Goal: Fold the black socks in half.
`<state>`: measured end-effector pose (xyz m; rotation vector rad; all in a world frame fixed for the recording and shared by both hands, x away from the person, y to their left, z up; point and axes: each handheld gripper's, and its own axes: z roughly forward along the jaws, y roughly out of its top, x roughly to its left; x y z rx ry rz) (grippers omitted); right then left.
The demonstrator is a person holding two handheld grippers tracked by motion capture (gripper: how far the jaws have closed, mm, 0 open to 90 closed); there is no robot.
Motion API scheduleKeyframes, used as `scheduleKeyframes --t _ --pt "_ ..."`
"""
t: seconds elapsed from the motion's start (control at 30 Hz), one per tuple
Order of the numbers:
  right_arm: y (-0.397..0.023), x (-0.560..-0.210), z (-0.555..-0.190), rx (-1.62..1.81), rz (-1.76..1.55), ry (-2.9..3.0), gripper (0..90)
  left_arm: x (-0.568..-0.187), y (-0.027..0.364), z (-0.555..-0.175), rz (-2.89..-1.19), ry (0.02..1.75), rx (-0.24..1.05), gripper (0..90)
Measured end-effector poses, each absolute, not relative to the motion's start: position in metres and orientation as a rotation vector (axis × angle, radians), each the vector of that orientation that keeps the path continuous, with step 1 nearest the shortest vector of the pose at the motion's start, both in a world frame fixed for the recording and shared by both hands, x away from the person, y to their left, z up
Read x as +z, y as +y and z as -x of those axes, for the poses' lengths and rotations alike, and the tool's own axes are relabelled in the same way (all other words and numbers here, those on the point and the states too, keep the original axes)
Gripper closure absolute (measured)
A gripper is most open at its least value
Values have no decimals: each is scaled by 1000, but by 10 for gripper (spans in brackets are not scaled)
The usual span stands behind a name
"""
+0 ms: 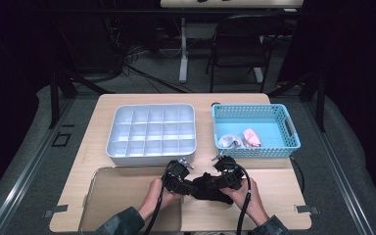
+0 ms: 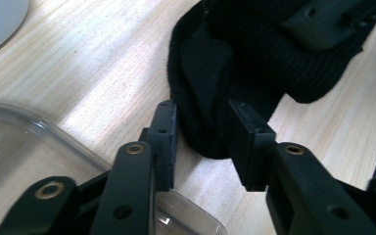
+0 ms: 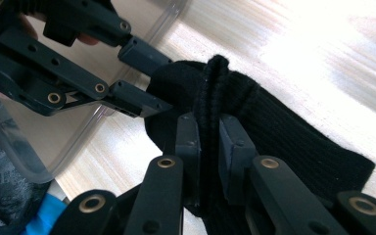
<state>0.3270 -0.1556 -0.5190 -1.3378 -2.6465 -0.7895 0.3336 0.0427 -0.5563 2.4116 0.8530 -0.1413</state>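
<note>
Just in front of the grey divider tray, right gripper pinches a black sock fold, left gripper narrowly parted around its edge, probably for folding.

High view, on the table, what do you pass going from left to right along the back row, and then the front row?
Back row: grey compartment tray → blue basket. Front row: clear plastic tray → left tool → black knitted cloth → right tool.

Clear lid blocks leftward; bare table lies rightward.
</note>
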Motion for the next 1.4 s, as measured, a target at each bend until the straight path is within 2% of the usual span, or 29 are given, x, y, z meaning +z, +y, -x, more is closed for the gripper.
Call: scheduleKeyframes --t 0.17,0.5,0.57,0.63,0.7,0.83,1.1,1.4 --pt "-152 -515 -324 -822 1335 -2652 809 -561 42 -335 -2406 862 -145 789" --pt "-138 -519 -323 -830 1336 -2669 807 -563 43 -337 -2391 871 -165 793" --pt "-135 -521 -322 -836 1314 -2680 777 -562 45 -338 -2396 880 -179 757" --pt "-133 -523 -322 -823 1263 -2691 672 -557 49 -341 -2371 921 -224 685" --pt "-131 -522 -321 -829 1233 -2703 562 -549 55 -343 -2360 942 -195 648" --pt "-136 -512 -318 -908 1211 -2711 490 -537 63 -343 -2355 958 -136 558" --pt "-172 -499 -318 -1016 1359 -2672 500 -522 63 -338 -2315 938 -64 481" --pt "-209 -514 -314 -990 1550 -2606 539 -529 54 -336 -2269 947 -82 393"
